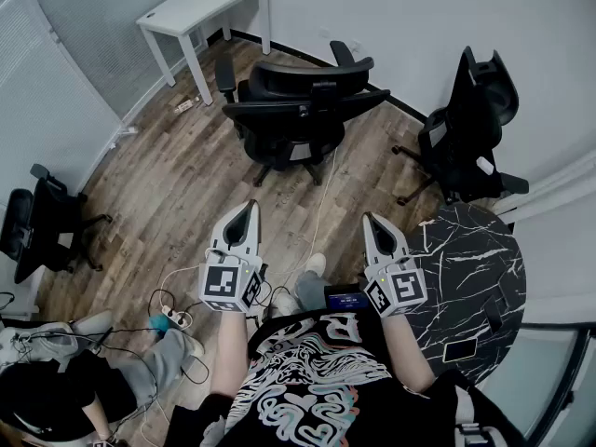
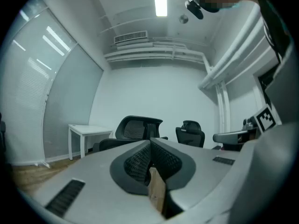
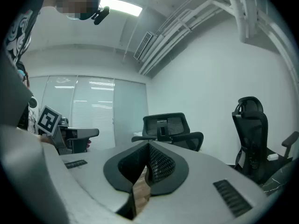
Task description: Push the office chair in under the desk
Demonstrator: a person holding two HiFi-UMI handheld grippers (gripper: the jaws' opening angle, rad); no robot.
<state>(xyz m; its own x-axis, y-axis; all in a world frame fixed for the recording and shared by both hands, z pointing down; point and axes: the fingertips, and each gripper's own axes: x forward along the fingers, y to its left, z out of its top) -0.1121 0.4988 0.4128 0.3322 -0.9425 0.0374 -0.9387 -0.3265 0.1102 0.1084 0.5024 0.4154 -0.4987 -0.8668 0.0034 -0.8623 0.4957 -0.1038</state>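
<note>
Pointing level with jaws together and empty, left gripper (image 1: 247,209) and right gripper (image 1: 372,222) face the office chair (image 1: 300,110) dead ahead, roughly equidistant, the white worktop (image 1: 200,3) beyond it, leftward.

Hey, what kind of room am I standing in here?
Probably a small office: a black mesh office chair mid-floor, a second chair by the wall, a white desk in the corner.
</note>
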